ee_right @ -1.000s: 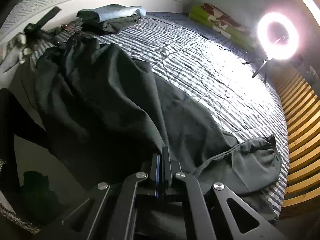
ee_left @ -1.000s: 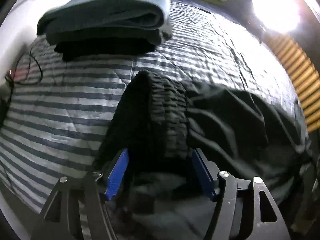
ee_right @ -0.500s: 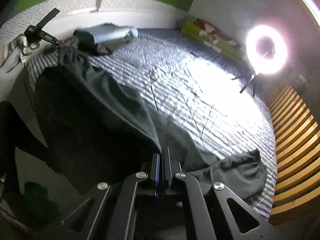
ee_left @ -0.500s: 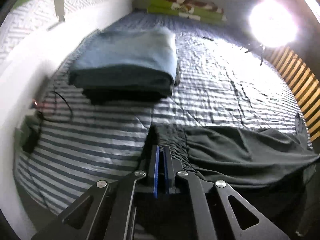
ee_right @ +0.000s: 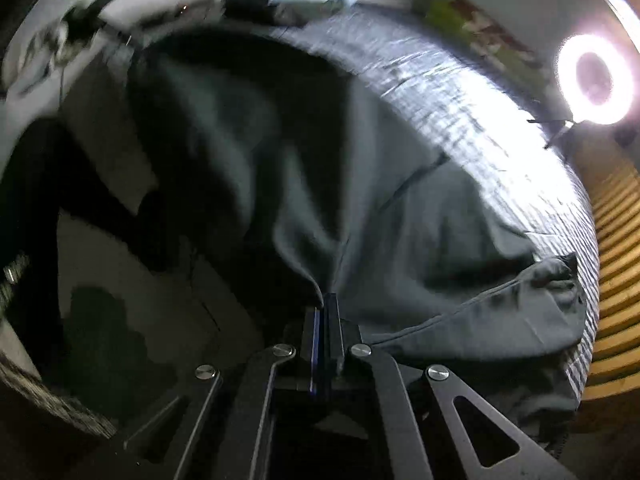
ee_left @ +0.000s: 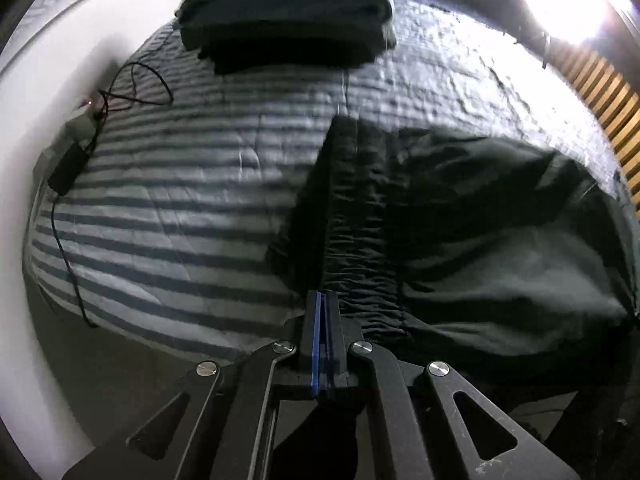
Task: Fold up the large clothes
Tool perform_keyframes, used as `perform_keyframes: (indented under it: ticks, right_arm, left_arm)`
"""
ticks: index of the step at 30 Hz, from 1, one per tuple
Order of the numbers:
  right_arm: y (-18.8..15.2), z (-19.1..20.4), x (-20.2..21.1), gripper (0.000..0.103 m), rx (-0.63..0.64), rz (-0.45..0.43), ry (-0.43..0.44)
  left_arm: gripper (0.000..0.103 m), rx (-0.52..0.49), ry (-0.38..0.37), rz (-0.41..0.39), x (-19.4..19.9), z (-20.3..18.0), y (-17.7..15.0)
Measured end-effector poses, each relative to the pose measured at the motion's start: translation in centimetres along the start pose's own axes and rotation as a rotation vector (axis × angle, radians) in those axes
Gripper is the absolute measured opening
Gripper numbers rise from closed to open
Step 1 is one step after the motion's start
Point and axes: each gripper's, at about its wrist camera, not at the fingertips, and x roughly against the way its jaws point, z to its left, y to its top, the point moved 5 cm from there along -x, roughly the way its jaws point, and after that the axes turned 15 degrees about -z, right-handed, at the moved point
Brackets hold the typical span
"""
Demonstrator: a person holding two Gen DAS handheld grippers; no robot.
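The left gripper (ee_left: 323, 300) had its jaws pressed together on the gathered waistband of the dark trousers (ee_left: 480, 216), pinching the elastic edge right at the tips. Ahead of those jaws and off to their right, the trousers spread across the striped bedcover (ee_left: 180, 184). Far ahead lay a stack of folded clothes (ee_left: 288, 12), well apart from the trousers, and a black cable (ee_left: 132, 80) trailed to the left. The right gripper (ee_right: 325, 300) likewise had its jaws clamped on a fold of the same trousers (ee_right: 420, 232), the cloth rising from the tips and draping ahead and rightward over the bed. A ring light (ee_right: 594, 80) glowed far off to the right.
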Motion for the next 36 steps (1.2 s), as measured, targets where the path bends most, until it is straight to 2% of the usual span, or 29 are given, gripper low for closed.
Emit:
perform_keyframes:
  ticks: [3,4,6,7,8,10,11,14,15,16,18,19,21,22,23,24,25,28,32,34,35,36]
  right_arm:
    - [-1.4,0.9,-1.7,0.003,0.013,0.105,0.05]
    - [-1.4,0.9,-1.5,0.006,0.012,0.113,0.061]
    - [-0.2,0.6,0.0,0.006,-0.007,0.102,0.109]
    - [0.8,0.0,0.9,0.009,-0.042,0.096,0.145]
    - [1.8,-0.4,1.7,0.01,-0.08,0.088,0.189]
    - [5.3,-1.5,3.7,0.017,-0.159,0.032,0.305]
    - [7.0,-1.8,4.3,0.019,-0.163,-0.004,0.327]
    - [13.5,-2.5,4.4,0.026,-0.134,-0.106,0.343]
    - [14.7,-2.6,4.1,0.029,-0.126,-0.121,0.35]
    - [17.2,-2.3,2.8,0.033,-0.093,-0.146,0.35]
    - [20.9,-1.1,0.0,0.035,-0.028,-0.184,0.342]
    - [22.2,-0.6,-1.2,0.035,-0.021,-0.191,0.355]
    - [26.0,1.3,-5.1,0.037,-0.045,-0.197,0.442]
    - [27.7,2.5,-7.2,0.037,-0.064,-0.194,0.493]
    - [29.6,4.0,-9.5,0.038,-0.075,-0.197,0.539]
    - [30.9,5.2,-11.0,0.039,-0.072,-0.196,0.567]
    - [32.1,6.6,-12.9,0.042,-0.06,-0.19,0.6]
    - [35.3,11.4,-19.1,0.045,-0.029,-0.106,0.674]
    - [36.5,13.0,-22.6,0.045,-0.02,-0.047,0.706]
    - [36.8,12.6,-23.6,0.047,-0.034,-0.039,0.725]
    - [37.0,12.2,-24.4,0.049,-0.057,-0.024,0.732]
    - [37.0,11.9,-25.2,0.057,-0.077,-0.006,0.742]
  left_arm:
    - [0.001,-0.03,-0.011,0.017,-0.4,-0.4,-0.4]
    - [0.001,-0.023,-0.024,0.002,0.1,-0.4,0.0]
    - [0.013,0.02,-0.042,-0.028,1.1,0.2,0.8]
    - [0.031,0.061,-0.048,-0.055,1.7,0.8,1.3]
    - [0.042,0.096,-0.062,-0.081,2.3,1.3,1.7]
    - [0.042,0.133,-0.065,-0.084,2.2,1.9,2.1]
    - [0.042,0.143,-0.079,-0.066,1.9,1.8,2.0]
    - [0.042,0.162,-0.126,-0.023,0.6,0.9,0.9]
    - [0.042,0.173,-0.144,-0.005,0.1,0.5,0.5]
    - [0.043,0.179,-0.144,0.003,-0.2,0.2,0.0]
    - [0.048,0.204,-0.14,0.003,-0.6,0.3,-0.5]
    - [0.048,0.237,-0.157,0.003,-0.8,0.5,-0.8]
    - [0.048,0.268,-0.165,-0.005,-0.9,0.7,-1.1]
    - [0.045,0.267,-0.164,-0.01,-0.9,0.6,-1.2]
    - [0.035,0.255,-0.164,-0.019,-0.7,0.4,-1.2]
    - [0.034,0.221,-0.138,-0.028,-0.6,0.0,-1.2]
    - [0.025,0.196,-0.114,-0.04,-0.5,-0.1,-1.1]
    - [0.02,0.11,-0.044,-0.083,0.5,-0.8,-0.1]
    - [0.018,-0.049,0.017,-0.187,3.0,-2.0,2.0]
    - [0.018,-0.098,0.038,-0.182,2.3,-1.9,2.4]
    - [0.018,-0.079,0.045,-0.157,1.3,-1.3,2.3]
    - [0.018,-0.057,0.04,-0.141,0.7,-0.9,2.1]
